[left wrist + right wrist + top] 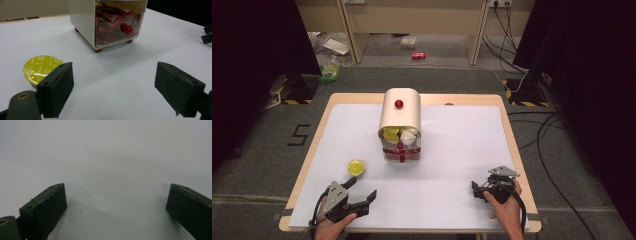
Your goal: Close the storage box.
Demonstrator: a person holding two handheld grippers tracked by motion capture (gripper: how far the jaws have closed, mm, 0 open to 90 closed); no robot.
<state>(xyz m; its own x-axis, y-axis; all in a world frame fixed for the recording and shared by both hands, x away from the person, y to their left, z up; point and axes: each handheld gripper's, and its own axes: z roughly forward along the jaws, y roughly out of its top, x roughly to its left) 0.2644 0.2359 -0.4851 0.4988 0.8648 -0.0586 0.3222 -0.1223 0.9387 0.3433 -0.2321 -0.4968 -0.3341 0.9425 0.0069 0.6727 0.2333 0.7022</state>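
A cream drawer cabinet [400, 116] with a red knob [399, 104] stands mid-table. Its upper drawer [399, 134] is pulled out and holds yellow and white capsules. The clear lower drawer [117, 25] is packed with red sachets. One yellow capsule [355, 167] lies on the white mat, foil side up, just beyond my left gripper [363, 188]. In the left gripper view that capsule [41, 67] sits beside the left jaw, outside the gap. My left gripper [115, 87] is open and empty. My right gripper [475, 190] rests near the front right, and it [115, 207] is open over bare mat.
The white mat [452, 150] covers a wooden table [508, 125]. On the floor behind are a red can [418, 55], a green packet [330, 72] and cables [542, 135]. The other gripper's jaw tips [207, 33] show at the right edge of the left gripper view.
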